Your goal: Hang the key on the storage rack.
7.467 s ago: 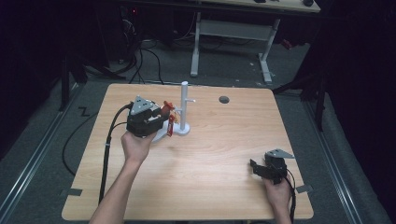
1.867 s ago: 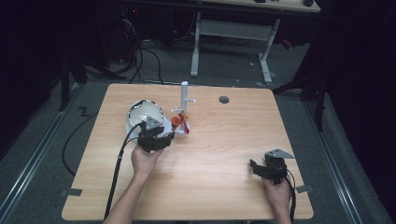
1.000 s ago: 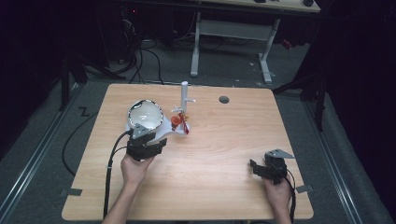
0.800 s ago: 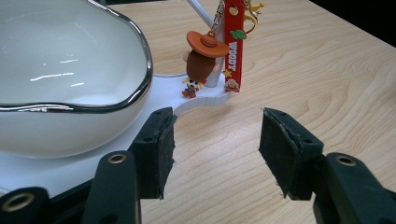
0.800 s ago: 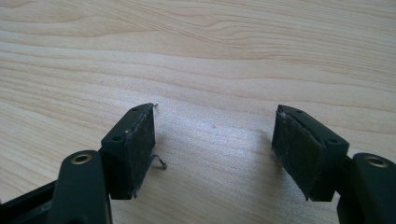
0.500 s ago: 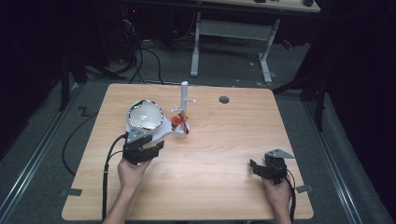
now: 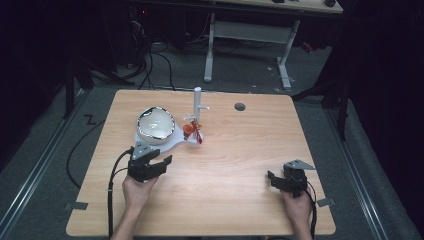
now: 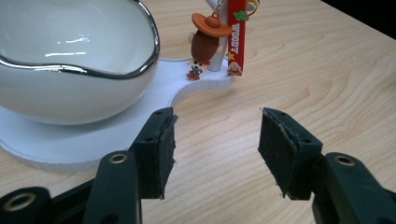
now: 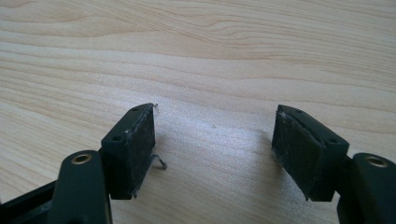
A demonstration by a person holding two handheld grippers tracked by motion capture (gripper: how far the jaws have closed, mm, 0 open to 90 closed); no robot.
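Dark floor and a tangle of cables surround the light wooden table point(image 7: 225, 165), and the far background is too dim to make out beyond the legs of a white desk. On the table's left half sits a white bowl point(image 7: 155, 125) with a silvery rim, resting on a flat white base plate point(image 7: 176, 142) that narrows toward a white upright post point(image 7: 197, 107). At the foot of that post is a small keychain point(image 7: 192, 131): the left gripper view shows it as a figure in an orange hat point(image 8: 205, 39) beside a red strap point(image 8: 236, 35) with lettering, whose top end and ring are cut off by the frame edge, so how it is attached cannot be told. The bowl's far side is also cropped in that view. The left gripper point(image 7: 162, 162) lies low just in front of the base plate, its jaws apart with only bare wood between the pads point(image 8: 163, 149); they have just been closing slightly, with nothing between them. The bowl is near but untouched. The right gripper point(image 7: 274, 180) rests well apart at the table's near right, jaws spread over empty wood, pads point(image 9: 137, 144) gripping nothing. A dark round hole point(image 7: 240, 106) sits toward the far edge. Both forearms are cut off at the bottom of the high view.
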